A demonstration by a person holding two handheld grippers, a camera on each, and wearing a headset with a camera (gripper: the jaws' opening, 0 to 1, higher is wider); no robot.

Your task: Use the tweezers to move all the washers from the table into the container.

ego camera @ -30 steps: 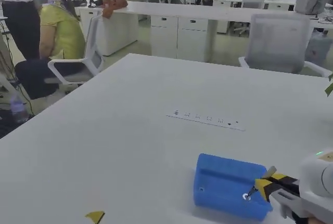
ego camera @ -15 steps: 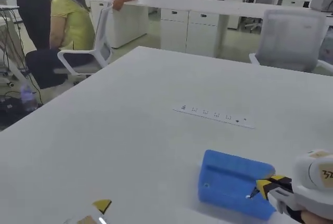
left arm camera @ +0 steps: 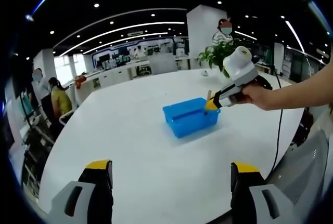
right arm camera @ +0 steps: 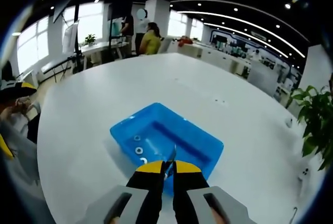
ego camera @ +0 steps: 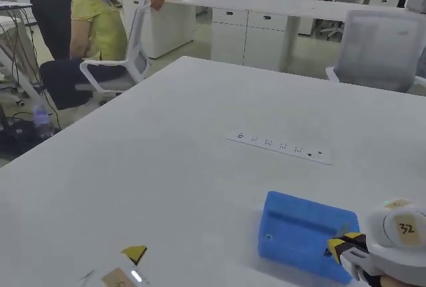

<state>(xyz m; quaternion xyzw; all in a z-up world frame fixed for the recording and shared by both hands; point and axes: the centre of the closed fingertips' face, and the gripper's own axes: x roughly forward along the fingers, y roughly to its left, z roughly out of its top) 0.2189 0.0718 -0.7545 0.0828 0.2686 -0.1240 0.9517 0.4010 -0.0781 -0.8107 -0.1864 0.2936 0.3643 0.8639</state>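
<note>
1. Three washers (right arm camera: 139, 150) are sitting inside the blue container (right arm camera: 182, 130) — bunched toward its left end in the right gripper view.
2. Tweezers (right arm camera: 171, 156) poke out over the container's near wall, pinched in the right gripper (right arm camera: 169, 168), whose jaws are clamped tight on them.
3. Left gripper (left arm camera: 171, 167) hangs well back over the white table (left arm camera: 130, 146) — jaws spread wide, nothing between them.
</note>
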